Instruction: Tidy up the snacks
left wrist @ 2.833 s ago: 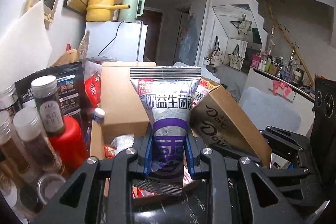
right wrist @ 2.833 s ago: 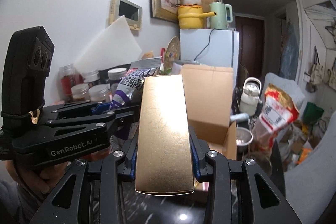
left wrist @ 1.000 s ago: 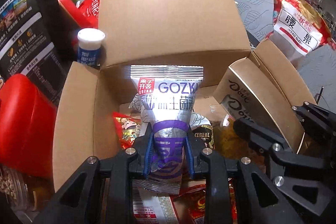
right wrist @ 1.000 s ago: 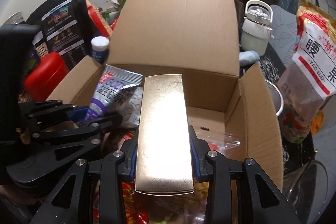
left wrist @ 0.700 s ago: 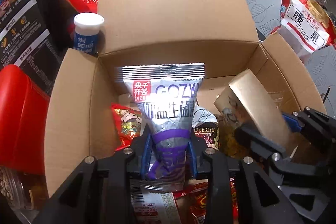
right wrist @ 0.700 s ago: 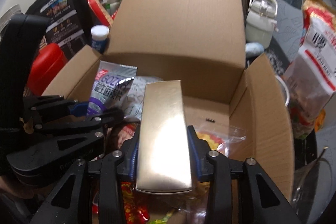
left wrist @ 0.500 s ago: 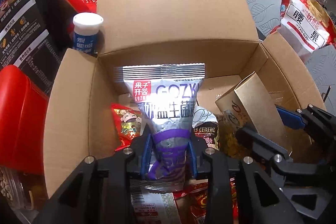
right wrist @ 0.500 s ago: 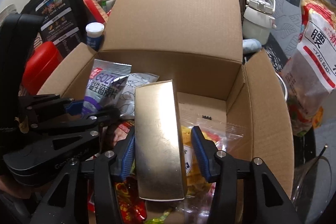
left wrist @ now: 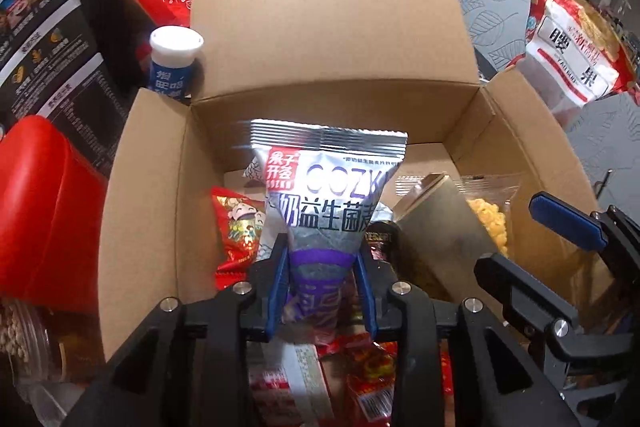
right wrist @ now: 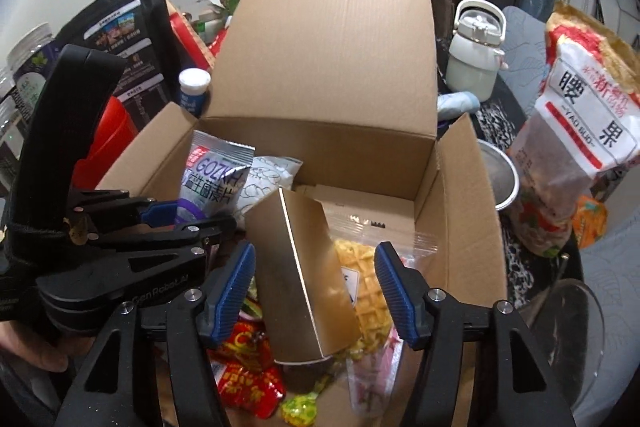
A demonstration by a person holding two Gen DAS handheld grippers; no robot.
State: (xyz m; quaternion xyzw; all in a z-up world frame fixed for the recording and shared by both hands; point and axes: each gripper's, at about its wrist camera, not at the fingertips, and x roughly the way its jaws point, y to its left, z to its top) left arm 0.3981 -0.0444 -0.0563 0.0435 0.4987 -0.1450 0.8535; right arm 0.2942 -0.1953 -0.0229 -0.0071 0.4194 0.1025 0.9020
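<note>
Left wrist: left gripper (left wrist: 322, 285) pinches silver pouch (left wrist: 326, 187) upright over open carton (left wrist: 140, 195), jaws just easing apart, pads touching pouch.

Right wrist: right gripper (right wrist: 316, 291) spread, jaws just widening; gold box (right wrist: 304, 279) between pads, untouched, tilted on snacks inside carton.

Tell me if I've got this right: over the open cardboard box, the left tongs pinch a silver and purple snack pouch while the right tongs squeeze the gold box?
Not quite. The right tongs have just been opening, and their blue pads stand clear of the gold box, which leans free on the snacks; the right wrist view shows it. The left tongs do pinch the silver and purple snack pouch over the cardboard box.
</note>
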